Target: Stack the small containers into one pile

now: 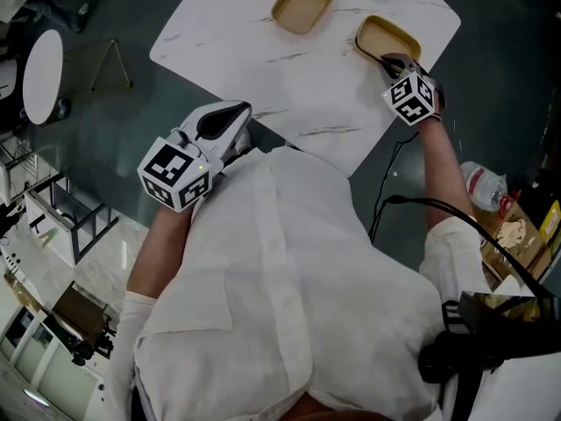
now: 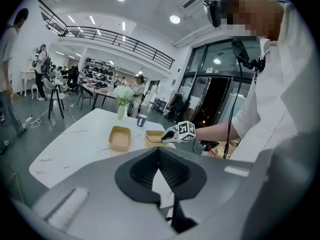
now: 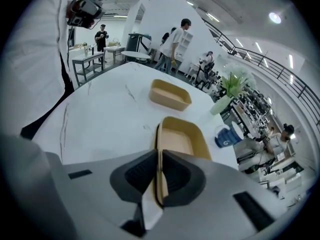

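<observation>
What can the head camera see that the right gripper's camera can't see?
Only the head view shows the left gripper, held off the table near the person's shirt, and a plastic bottle off to the right. Only the right gripper view shows a vase of flowers and people in the room behind. Both show the white table, the far container, and the right gripper pinching the wall of the near container.

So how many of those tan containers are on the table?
2. One tan container sits free on the table; the other container has its wall pinched by the right gripper. None looks hidden.
</observation>
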A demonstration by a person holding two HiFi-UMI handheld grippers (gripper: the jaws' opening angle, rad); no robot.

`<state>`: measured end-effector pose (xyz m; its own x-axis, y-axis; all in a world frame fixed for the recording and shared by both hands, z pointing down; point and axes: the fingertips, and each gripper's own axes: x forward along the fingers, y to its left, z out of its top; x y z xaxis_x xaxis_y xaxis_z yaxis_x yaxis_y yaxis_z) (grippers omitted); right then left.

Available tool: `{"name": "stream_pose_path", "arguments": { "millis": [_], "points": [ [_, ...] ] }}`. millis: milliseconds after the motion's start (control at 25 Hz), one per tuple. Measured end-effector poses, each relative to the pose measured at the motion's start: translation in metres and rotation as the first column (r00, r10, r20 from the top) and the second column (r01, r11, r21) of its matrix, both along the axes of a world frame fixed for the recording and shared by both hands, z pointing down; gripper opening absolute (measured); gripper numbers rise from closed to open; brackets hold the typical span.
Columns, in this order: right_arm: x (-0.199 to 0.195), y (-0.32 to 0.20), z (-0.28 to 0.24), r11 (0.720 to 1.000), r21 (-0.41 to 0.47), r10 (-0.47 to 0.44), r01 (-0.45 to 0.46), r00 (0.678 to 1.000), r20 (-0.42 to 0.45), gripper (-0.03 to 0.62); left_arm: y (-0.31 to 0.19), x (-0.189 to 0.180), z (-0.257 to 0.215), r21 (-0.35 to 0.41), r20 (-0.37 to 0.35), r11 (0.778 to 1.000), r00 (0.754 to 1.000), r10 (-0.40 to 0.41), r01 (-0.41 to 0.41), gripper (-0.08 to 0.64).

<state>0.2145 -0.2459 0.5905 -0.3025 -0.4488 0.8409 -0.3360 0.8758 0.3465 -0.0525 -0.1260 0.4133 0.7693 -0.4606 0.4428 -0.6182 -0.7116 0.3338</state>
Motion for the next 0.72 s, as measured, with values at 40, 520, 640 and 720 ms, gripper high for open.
{"name": "stream_pose_path", "arguments": {
  "millis": [40,520,640,720],
  "points": [
    [-0.001,0.0,0.001,1.0,-0.005,0.004,-0.004,1.0,0.002,0.017,0.001,-0.002,0.0,-0.001,-0.001,1.0,1.0,-0.003,0.003,0.008],
    [-0.015,0.006,-0.012,0.998,-0.011,0.058,-0.058,0.998,0.006,0.075,0.004,-0.02,-0.002,0.006,-0.028,1.0,1.0,-0.006,0.007,0.008],
    [-0.039,0.007,-0.024,0.997,-0.02,0.072,-0.071,0.996,0.051,0.075,0.002,-0.027,-0.005,0.014,-0.04,1.0,0.999,-0.004,0.005,0.007],
    [-0.06,0.007,-0.031,0.996,-0.033,0.087,-0.085,0.992,0.09,0.075,0.001,-0.034,-0.007,0.018,-0.048,1.0,0.999,-0.003,0.004,0.007]
  ]
}}
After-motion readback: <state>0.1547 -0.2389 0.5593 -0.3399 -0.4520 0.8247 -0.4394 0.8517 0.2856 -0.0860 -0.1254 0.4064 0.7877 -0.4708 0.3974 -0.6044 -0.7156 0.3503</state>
